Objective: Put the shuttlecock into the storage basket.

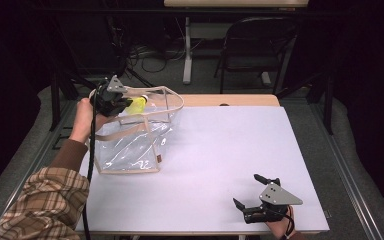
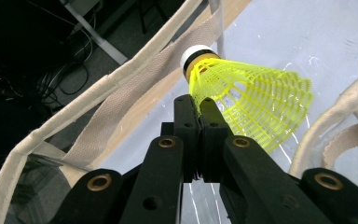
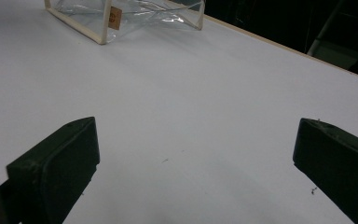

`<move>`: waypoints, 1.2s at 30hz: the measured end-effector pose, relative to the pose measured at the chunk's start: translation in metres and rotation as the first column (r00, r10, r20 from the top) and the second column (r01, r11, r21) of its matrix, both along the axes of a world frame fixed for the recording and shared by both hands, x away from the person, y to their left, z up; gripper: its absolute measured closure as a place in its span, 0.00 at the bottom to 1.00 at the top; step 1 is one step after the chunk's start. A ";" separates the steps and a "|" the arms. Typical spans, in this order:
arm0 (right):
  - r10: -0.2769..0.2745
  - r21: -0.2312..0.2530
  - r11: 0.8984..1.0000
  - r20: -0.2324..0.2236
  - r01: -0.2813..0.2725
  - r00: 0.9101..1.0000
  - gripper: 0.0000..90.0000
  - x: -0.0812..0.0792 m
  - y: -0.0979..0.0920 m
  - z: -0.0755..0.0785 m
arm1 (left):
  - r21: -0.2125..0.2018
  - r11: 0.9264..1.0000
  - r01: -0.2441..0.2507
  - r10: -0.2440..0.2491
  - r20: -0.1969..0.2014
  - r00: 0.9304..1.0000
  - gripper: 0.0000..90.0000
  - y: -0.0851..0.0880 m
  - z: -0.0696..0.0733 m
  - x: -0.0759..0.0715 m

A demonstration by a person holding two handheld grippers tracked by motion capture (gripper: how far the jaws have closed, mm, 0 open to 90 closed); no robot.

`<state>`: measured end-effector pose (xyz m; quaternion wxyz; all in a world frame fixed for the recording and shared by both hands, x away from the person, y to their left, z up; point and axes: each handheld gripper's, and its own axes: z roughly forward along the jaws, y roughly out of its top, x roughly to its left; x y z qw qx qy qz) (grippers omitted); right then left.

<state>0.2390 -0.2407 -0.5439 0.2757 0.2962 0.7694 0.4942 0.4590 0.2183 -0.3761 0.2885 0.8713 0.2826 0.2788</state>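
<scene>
left gripper [image 2: 198,105]: shuttlecock [image 2: 249,100] pinched by its skirt edge, held over clear bag [image 1: 130,145] mouth | right gripper [image 1: 256,191]: jaws spread, nothing held, low over table [image 1: 220,160]

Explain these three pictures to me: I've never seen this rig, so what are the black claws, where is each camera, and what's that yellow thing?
A person sits at a table with a hand-held two-jaw gripper in each hand. The high view looks down from above the person; the other two pictures come from a camera riding on each gripper, looking along its black jaws. The left gripper is shut on the edge of a yellow shuttlecock, holding it over the open top of a clear plastic bag with beige straps, which stands at the table's left side. The right gripper rests near the table's front edge, jaws wide open and holding nothing.
</scene>
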 end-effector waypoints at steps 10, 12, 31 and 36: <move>0.000 -0.002 1.000 -0.003 0.000 1.000 0.00 0.000 0.000 0.000 | 0.050 0.999 0.002 -0.001 -0.013 1.000 0.98 -0.006 -0.002 0.002; 0.000 -0.003 1.000 -0.003 0.000 1.000 0.00 0.000 0.000 0.000 | 0.048 0.999 0.002 -0.001 -0.014 1.000 0.98 -0.006 -0.002 0.002; -0.001 -0.004 1.000 -0.002 0.001 1.000 0.00 0.000 0.000 0.000 | -0.066 0.997 -0.041 0.040 -0.019 0.999 0.57 0.001 0.005 -0.001; -0.001 -0.004 1.000 -0.003 0.001 1.000 0.00 0.000 0.000 0.000 | -0.110 0.993 -0.044 0.043 -0.010 0.999 0.42 0.003 0.010 -0.008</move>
